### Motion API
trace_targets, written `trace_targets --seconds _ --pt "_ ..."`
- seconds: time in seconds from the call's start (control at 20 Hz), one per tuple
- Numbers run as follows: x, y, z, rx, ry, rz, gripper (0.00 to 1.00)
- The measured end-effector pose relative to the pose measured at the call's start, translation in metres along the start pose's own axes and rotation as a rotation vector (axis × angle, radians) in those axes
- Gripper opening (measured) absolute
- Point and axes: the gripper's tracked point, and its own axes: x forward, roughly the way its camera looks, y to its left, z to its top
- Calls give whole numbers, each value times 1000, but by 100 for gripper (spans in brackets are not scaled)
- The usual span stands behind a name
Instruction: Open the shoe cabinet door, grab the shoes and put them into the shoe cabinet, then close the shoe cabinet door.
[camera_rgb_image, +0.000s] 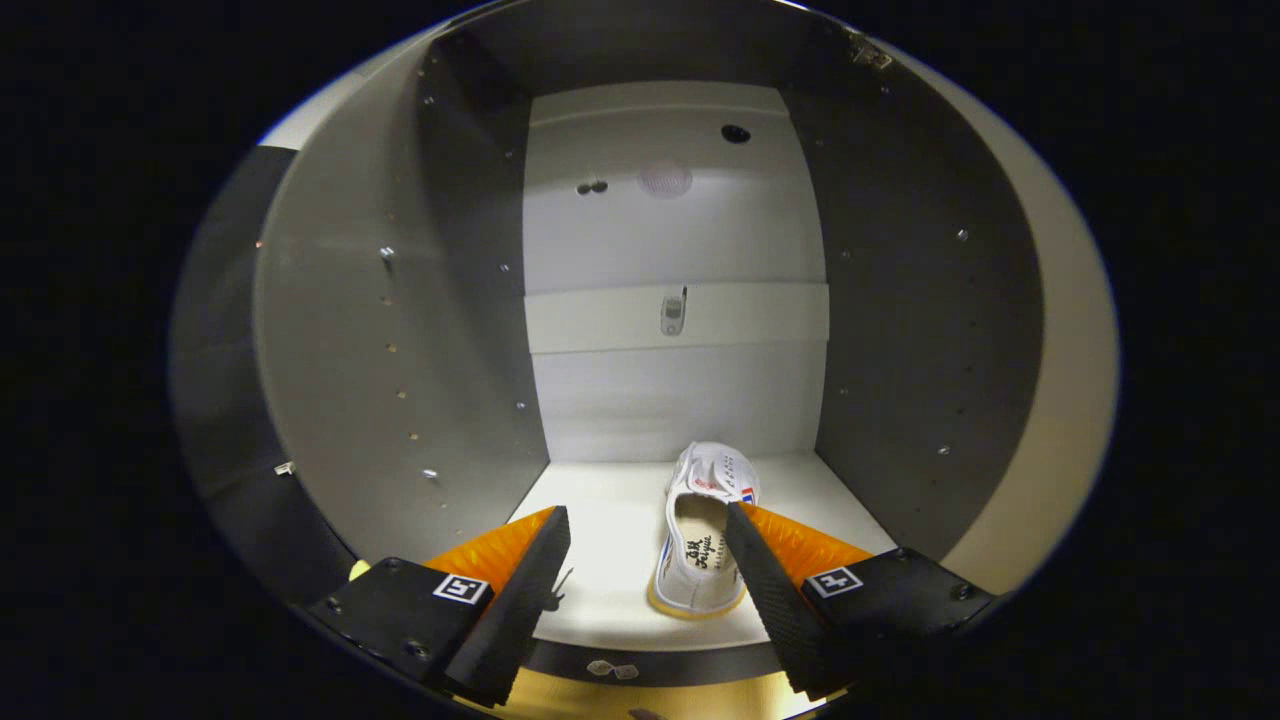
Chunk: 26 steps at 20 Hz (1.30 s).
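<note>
We see white canvas lace-up shoe (705, 530) resting on white cabinet floor (610, 560) — gripper (648, 545) fingers spread apart, gripping nothing — likely released.

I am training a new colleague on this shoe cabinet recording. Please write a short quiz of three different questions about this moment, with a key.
1. True or false: the white shoe lies on the cabinet floor, inside the cabinet.
2. The fingers of the gripper are: A) shut on the shoe; B) spread apart, one of them overlapping the shoe's right edge; C) pressed against the back panel.
3. Fill in: the shoe's toe points toward the cabinet's ____.

Key:
1. True.
2. B. A wide gap separates the fingers, and the shoe sits on the right of that gap.
3. Back.
</note>
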Motion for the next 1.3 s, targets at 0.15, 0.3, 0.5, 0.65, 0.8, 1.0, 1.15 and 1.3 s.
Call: trace_targets --seconds 0.15,0.3,0.5,0.65,0.8,1.0,1.15,1.3 --pt "-61 12 21 4 -44 44 99" --pt "-138 22 38 11 -86 102 99" --pt "-246 22 47 27 -99 175 98" --pt "-313 15 43 29 -88 215 98" --pt "-367 -1 50 56 -108 225 98" --pt "-416 -34 57 70 -135 173 98" --pt "-439 -64 58 75 -149 90 98" --pt "-459 -101 58 90 -175 -7 98"
